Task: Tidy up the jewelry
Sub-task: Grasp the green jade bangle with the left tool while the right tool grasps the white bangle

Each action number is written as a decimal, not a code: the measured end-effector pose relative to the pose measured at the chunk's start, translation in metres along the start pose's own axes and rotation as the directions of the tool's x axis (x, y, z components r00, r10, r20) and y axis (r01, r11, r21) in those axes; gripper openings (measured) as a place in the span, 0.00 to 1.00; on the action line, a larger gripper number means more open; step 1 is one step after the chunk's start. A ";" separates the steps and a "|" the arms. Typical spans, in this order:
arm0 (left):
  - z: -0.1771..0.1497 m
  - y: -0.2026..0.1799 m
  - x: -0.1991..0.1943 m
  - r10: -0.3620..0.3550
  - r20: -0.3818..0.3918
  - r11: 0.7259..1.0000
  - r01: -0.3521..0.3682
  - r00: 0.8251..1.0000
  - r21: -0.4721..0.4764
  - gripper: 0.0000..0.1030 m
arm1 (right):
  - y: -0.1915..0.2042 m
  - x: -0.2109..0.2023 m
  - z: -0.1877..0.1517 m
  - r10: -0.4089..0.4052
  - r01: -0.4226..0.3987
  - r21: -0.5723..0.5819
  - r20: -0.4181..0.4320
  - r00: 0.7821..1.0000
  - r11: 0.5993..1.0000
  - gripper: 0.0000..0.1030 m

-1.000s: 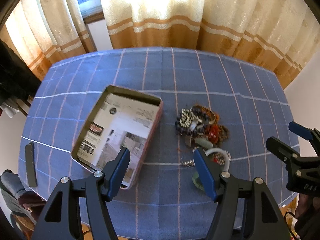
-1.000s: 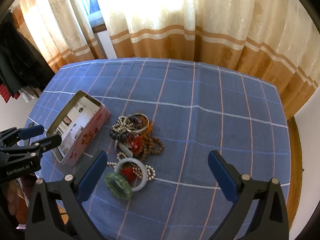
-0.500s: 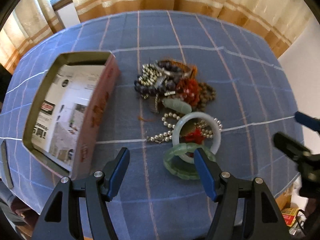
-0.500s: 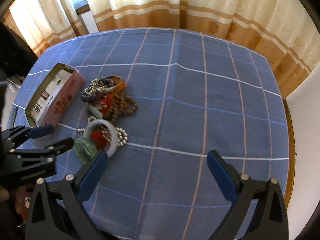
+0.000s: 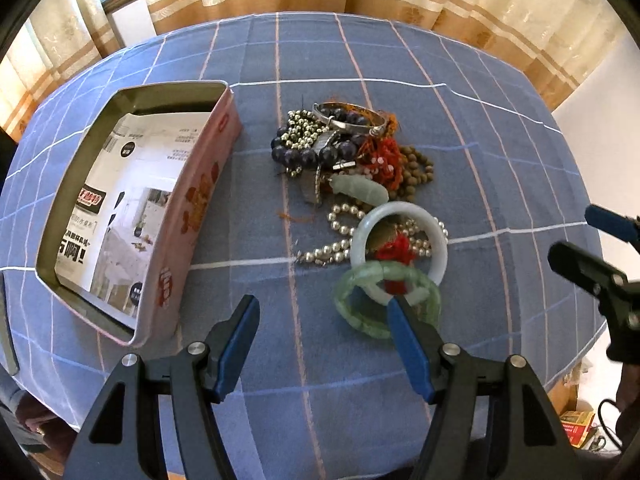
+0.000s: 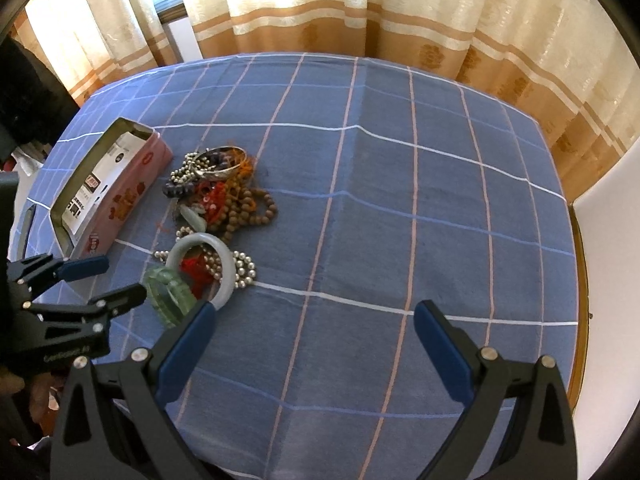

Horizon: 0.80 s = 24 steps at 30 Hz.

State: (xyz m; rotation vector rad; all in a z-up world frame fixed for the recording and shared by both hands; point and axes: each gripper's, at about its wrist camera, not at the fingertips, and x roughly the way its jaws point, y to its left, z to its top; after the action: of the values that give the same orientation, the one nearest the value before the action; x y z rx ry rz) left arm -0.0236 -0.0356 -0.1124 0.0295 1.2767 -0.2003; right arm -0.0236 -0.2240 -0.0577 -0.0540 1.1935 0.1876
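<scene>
A pile of jewelry (image 5: 352, 160) lies on the blue checked tablecloth (image 5: 360, 60): dark and metal beads, a silver bangle, red threads, brown beads, a pale jade bangle (image 5: 400, 240) and a green bangle (image 5: 384, 300) nearest me. An open pink tin (image 5: 192, 216) lined with printed paper stands left of the pile. My left gripper (image 5: 322, 316) is open, its right finger at the green bangle's near edge. My right gripper (image 6: 316, 320) is open over bare cloth right of the pile (image 6: 224, 200); the green bangle (image 6: 168, 288) and tin (image 6: 120, 192) show at left.
Cream and orange curtains (image 6: 360, 12) hang behind the table. The table's right edge (image 6: 576, 280) meets a white wall. A dark flat object (image 5: 8, 336) lies at the table's left edge. The left gripper (image 6: 104, 280) shows in the right wrist view.
My left gripper has moved right and down toward the jewelry, from over the tin's side to the green bangle. My right gripper has shifted slightly closer to the table.
</scene>
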 end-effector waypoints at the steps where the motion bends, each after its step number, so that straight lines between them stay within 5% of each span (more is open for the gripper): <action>1: -0.001 -0.001 0.002 0.005 -0.001 1.000 -0.005 1.000 0.000 0.65 | 0.001 0.000 0.000 0.001 -0.001 -0.002 0.001 1.000 1.000 0.98; 6: 0.005 -0.001 0.022 0.040 -0.008 0.999 -0.040 0.999 0.004 0.59 | 0.008 0.002 0.001 0.017 -0.017 -0.022 -0.002 1.000 1.000 0.98; 11: 0.007 -0.001 0.040 0.006 -0.051 1.000 -0.004 0.999 0.025 0.07 | 0.010 0.001 0.000 0.027 -0.027 -0.035 0.001 1.000 0.999 0.98; 14: 0.008 0.001 0.032 -0.003 -0.029 1.000 0.004 1.000 0.022 0.05 | 0.007 0.002 0.002 0.038 -0.038 -0.020 0.001 0.999 0.999 0.94; 21: 0.011 0.019 -0.011 0.005 0.053 1.000 -0.005 0.999 -0.009 0.05 | 0.021 0.022 0.013 0.118 -0.118 -0.054 -0.013 0.993 0.991 0.58; 24: 0.011 0.025 -0.021 0.018 0.074 1.000 -0.016 0.997 -0.026 0.05 | 0.035 0.035 0.017 0.127 -0.128 -0.094 -0.020 0.992 0.987 0.53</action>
State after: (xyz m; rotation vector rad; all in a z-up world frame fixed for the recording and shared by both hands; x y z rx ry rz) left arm -0.0147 -0.0092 -0.0914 0.0109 1.2048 -0.1691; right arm -0.0017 -0.1832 -0.0820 -0.0627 1.2025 0.3570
